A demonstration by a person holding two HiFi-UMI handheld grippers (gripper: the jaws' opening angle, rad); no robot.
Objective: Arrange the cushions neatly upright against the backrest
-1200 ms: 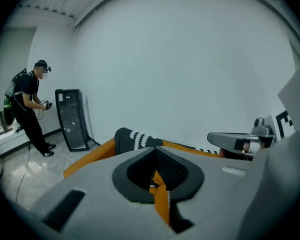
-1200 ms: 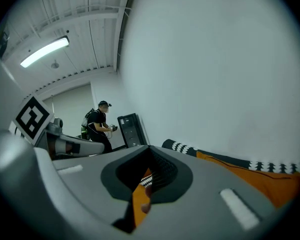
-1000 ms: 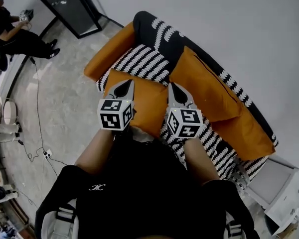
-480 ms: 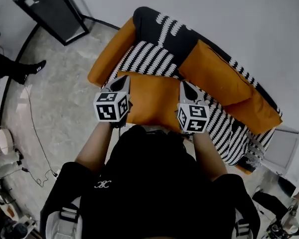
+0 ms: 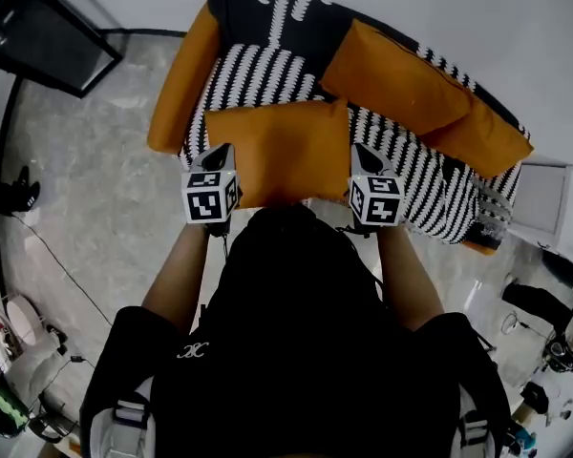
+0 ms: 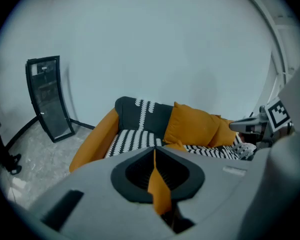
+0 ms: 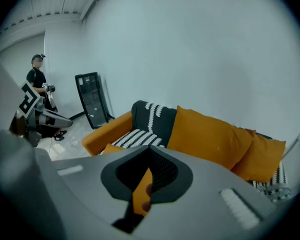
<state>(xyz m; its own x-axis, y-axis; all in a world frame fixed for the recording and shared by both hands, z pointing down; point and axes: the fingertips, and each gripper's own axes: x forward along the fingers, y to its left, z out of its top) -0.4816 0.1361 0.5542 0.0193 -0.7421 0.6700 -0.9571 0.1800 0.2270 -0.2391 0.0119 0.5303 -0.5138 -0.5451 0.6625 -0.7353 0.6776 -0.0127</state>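
An orange cushion [image 5: 286, 151] is held over the striped sofa [image 5: 267, 74], its side edges pinched in the closed fingers of the left gripper [image 5: 225, 151] and right gripper [image 5: 359, 153]. Two more cushions [image 5: 392, 76] are leaned against the sofa's backrest. Grey marbled floor [image 5: 95, 189] and white wall [image 5: 477, 8] surround the sofa.

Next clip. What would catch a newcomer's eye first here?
An orange square fabric cushion is held flat over the front of the black-and-white striped sofa, its side edges pinched in the shut jaws of the left gripper and right gripper. Behind it, a second orange cushion leans against the backrest, toward the right.
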